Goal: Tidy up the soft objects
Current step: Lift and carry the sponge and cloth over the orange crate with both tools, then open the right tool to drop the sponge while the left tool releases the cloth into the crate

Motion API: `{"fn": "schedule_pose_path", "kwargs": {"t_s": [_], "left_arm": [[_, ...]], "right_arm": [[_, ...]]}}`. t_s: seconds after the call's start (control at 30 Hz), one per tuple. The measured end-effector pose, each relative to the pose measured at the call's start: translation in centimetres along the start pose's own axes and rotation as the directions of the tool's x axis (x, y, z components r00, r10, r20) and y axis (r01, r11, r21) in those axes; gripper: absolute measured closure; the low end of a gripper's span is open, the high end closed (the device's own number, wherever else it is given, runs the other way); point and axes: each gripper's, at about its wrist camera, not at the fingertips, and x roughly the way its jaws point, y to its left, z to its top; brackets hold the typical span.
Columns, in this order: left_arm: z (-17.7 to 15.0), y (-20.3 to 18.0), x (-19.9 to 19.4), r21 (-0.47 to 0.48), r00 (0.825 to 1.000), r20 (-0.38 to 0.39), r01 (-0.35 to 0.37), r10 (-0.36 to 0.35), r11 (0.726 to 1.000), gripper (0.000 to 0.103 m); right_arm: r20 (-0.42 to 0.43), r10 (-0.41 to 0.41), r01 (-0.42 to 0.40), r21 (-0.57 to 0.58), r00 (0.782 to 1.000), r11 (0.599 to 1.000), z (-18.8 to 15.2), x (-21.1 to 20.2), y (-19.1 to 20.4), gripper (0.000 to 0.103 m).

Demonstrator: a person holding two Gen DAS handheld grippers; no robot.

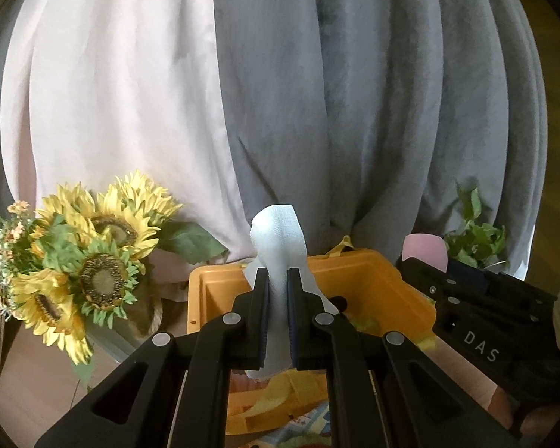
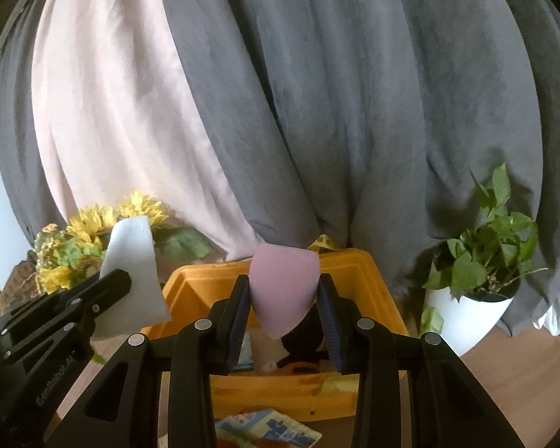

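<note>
In the left wrist view, the left gripper [image 1: 278,298] fills the lower centre of the frame, and its jaws are closed tight on a pale blue cloth [image 1: 278,239]. The cloth is pinched between the two pads and stands up above them in a rounded fold, while a short tail hangs below the fingers. Just behind the gripper an orange bin [image 1: 377,280] is seen, open at the top. At the lower left a bunch of artificial sunflowers [image 1: 89,261] is shown. The upper part of the frame is filled by a grey curtain [image 1: 392,93] with a pale pink curtain [image 1: 112,93] to its left. At the right edge the right gripper [image 1: 425,257] is seen from the side, with a pink tip showing above it.

In the right wrist view, the right gripper [image 2: 284,295] is centred low in the frame, and its jaws are closed on a pink sponge [image 2: 284,283] shaped like a teardrop, point down. The sponge is held above the orange bin [image 2: 377,287], in which some dark and light items lie, too unclear to name. At the lower left the left gripper [image 2: 104,287] is seen with the pale blue cloth [image 2: 132,261] standing out of it. At the right a leafy green plant [image 2: 492,239] stands in a white pot [image 2: 463,321]. At the bottom edge a patterned item [image 2: 265,429] lies before the bin.
</note>
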Motion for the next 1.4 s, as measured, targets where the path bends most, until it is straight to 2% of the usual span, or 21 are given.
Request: {"fn": "schedule_pose_path", "kwargs": {"t_s": [0.43,0.77,0.83,0.9,0.97,1.03,1.07,1.4], "left_arm": [[-1.8,1.1,5.4,-0.008,0.994,-0.105,-0.008,0.007,1.0,0.092],[-3.1,1.5,8.0,0.005,0.986,-0.166,-0.014,0.015,1.0,0.091],[-3.2,1.6,8.2,0.005,0.985,-0.174,-0.016,0.017,1.0,0.086],[-3.3,1.8,8.4,-0.004,0.984,-0.18,-0.022,0.021,1.0,0.069],[-3.4,1.8,8.5,0.0,0.983,-0.181,-0.024,0.023,1.0,0.066],[-3.4,1.7,8.4,0.01,0.983,-0.18,-0.03,0.031,1.0,0.06],[-3.4,1.7,8.2,0.012,0.983,-0.177,-0.038,0.04,0.999,0.056],[-2.9,1.5,4.3,0.018,0.991,-0.123,-0.047,0.049,0.999,0.053]], "right_arm": [[-0.088,-0.007,0.007,-0.004,0.996,1.0,-1.0,5.6,-0.6,0.066],[-0.156,-0.009,0.009,0.004,0.988,1.0,-2.7,9.2,-1.4,0.065],[-0.174,-0.005,0.007,0.013,0.985,1.0,-3.0,9.8,-1.5,0.065],[-0.189,-0.003,0.008,0.024,0.982,1.0,-3.3,10.3,-1.6,0.065],[-0.207,0.002,0.005,0.036,0.978,0.999,-3.5,10.5,-1.8,0.061],[-0.217,0.002,0.009,0.047,0.976,0.999,-3.6,10.8,-2.0,0.052],[-0.217,-0.003,0.014,0.05,0.976,0.999,-3.7,10.8,-2.1,0.052],[-0.166,-0.028,0.04,0.067,0.986,0.997,-3.3,7.8,-2.2,0.05]]}}
